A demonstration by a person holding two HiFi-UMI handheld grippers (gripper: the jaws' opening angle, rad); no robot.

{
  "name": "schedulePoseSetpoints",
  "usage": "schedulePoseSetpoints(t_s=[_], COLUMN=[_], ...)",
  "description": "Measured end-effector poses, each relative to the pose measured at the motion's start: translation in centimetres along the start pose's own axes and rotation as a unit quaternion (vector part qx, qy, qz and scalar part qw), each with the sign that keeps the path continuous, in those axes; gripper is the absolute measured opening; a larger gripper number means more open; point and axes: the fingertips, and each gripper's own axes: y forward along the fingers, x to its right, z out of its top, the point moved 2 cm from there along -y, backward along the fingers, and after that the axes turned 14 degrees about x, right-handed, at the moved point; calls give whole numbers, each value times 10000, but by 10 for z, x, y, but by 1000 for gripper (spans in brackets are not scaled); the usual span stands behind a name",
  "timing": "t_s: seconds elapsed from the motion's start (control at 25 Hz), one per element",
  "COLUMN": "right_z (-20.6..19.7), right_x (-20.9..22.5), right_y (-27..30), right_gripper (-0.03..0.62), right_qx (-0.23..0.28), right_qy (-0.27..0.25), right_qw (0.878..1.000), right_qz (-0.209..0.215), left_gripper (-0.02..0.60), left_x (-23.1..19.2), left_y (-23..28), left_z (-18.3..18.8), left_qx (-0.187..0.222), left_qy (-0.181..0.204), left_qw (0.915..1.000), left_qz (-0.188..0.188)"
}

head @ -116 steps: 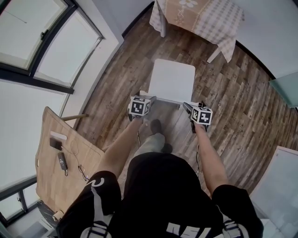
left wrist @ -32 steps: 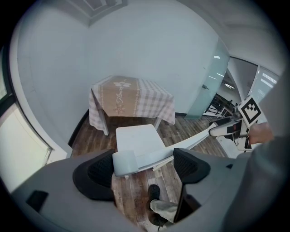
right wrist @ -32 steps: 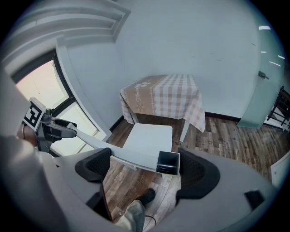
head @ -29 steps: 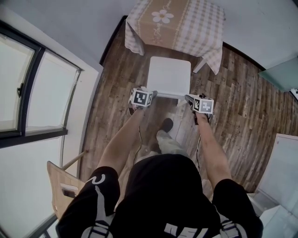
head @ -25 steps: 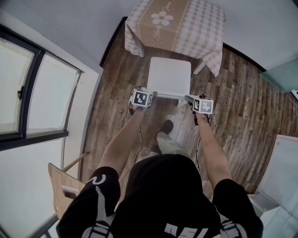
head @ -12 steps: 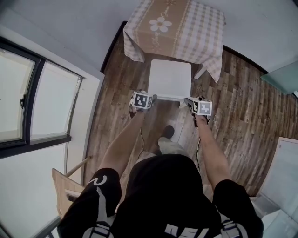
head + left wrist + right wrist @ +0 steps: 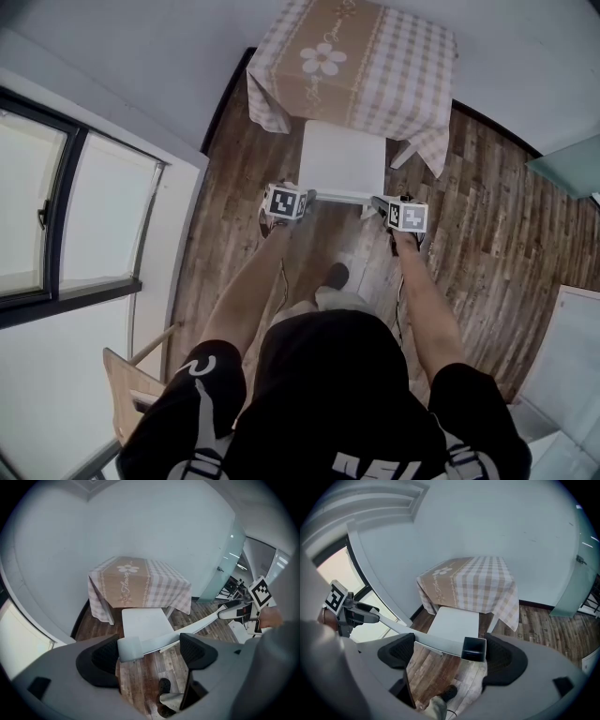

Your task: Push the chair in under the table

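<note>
- The wooden plank floor (image 7: 487, 216) is spreading across the room, with a big window (image 7: 66, 216) running along the person's left side.
- The table (image 7: 356, 56), draped in a beige checked cloth with a flower print, is standing against the far wall.
- The white chair (image 7: 342, 159) is standing right in front of the table, its seat's far edge reaching the cloth's near hem and most of the seat lying out in the open.
- The left gripper (image 7: 149, 651) is sitting at the left end of the chair's top rail (image 7: 187, 631), its fingers (image 7: 101, 660) spread apart and not clamping it.
- The right gripper (image 7: 454, 652) is sitting at the rail's right end, where the hollow end is lying beside one of its parted fingers (image 7: 504, 660).
</note>
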Motion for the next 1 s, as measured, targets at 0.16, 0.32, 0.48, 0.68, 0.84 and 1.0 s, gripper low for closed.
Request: schedulePoseSetpoints(t_s=[0.16,0.32,0.48,0.68,0.84,1.0], right_z=[12,24,29,41,45,44], right_x=[4,0,4,5,1,-2], right_y=[13,25,32,42,50,57], right_gripper=[480,480,480,480,482,483], right_qx=[4,-10,-39,15,-50,-47], right_qy=[5,68,79,89,161,210], right_qw=[10000,10000,10000,10000,9999,9998], right_qz=[4,34,-21,-21,22,5], left_gripper=[400,401,402,402,402,402], left_x=[-8,-17,-22,-30,-39,-46], left_y=[12,21,27,35,40,47], left_z=[12,24,33,45,52,53], left_qx=[17,15,14,125,39,-51], left_qy=[-17,-7,16,46,79,104], left_qw=[10000,10000,10000,9999,9999,9999], left_qz=[5,37,16,-24,-77,-117])
